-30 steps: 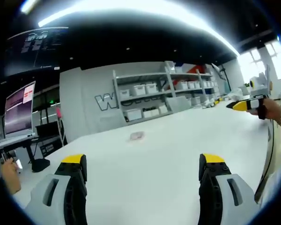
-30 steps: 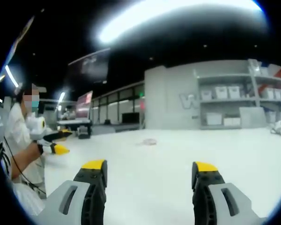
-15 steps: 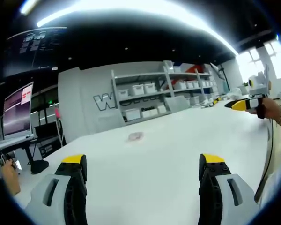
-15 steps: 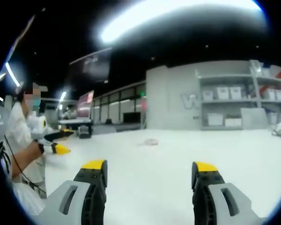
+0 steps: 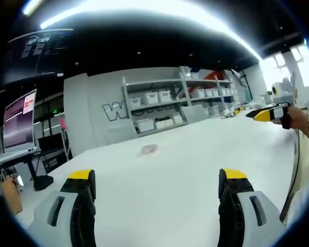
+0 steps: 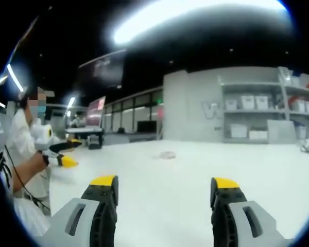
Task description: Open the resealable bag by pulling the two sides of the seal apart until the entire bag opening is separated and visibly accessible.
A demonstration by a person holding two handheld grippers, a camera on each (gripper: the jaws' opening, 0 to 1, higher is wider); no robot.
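1. Two grippers were in your hands, and both were released: the left gripper (image 5: pixel 157 180) had its yellow-tipped jaws spread wide with nothing between them, and the right gripper (image 6: pixel 165 188) stood the same way, jaws apart and empty.
2. You held both above the near part of the white table (image 5: pixel 195 159), neither one touching its surface as far as the views showed.
3. Your resealable bag (image 5: pixel 150 149) lay flat on the table, well ahead of the left gripper's jaws and a little left of the midpoint between them; in the right gripper view the bag (image 6: pixel 167 154) also sat far out on the table, roughly in line with the gap between the jaws.
4. You could not tell from either view whether its seal was closed or parted; it was too small and blurred.
5. Your right gripper also showed at the right edge of the left gripper view, held in a hand (image 5: pixel 297 118) with a cable hanging down from it.
6. You had grey shelving (image 5: pixel 180 100) with white bins behind the table, and a monitor (image 5: pixel 18 126) to the left.
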